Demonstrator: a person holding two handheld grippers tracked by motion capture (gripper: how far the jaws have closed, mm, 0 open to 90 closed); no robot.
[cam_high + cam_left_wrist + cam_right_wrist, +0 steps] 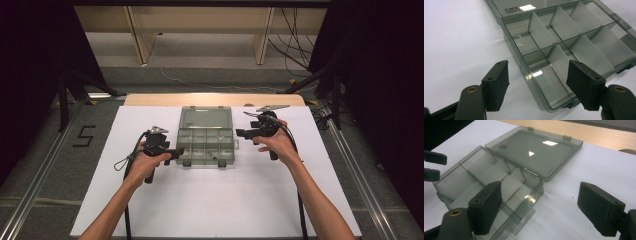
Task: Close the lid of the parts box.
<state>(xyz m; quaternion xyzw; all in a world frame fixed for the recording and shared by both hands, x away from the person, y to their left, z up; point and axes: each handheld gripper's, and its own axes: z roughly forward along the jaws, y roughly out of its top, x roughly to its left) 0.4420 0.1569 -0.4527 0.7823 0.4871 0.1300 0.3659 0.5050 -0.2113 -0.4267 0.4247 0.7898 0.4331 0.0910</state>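
Two grippers flanked the compartment box (pixel 206 145), which lay mid-table with its lid (pixel 206 118) flat behind it. The left gripper (pixel 176 153) and right gripper (pixel 240 133) both gaped, holding nothing. Closing probably followed, needing the lid lifted forward.

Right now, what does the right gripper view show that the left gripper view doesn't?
Right gripper view: the whole open lid lying flat behind the box, its two latch tabs at the far edge, the wooden table edge beyond the white sheet, and the other gripper's fingers at the left edge.

Left gripper view: the dividers close up, with printed lettering on the lid's near strip.

Both: the clear compartment box, empty where visible, on the white sheet, framed by that gripper's own open fingers, touching nothing.
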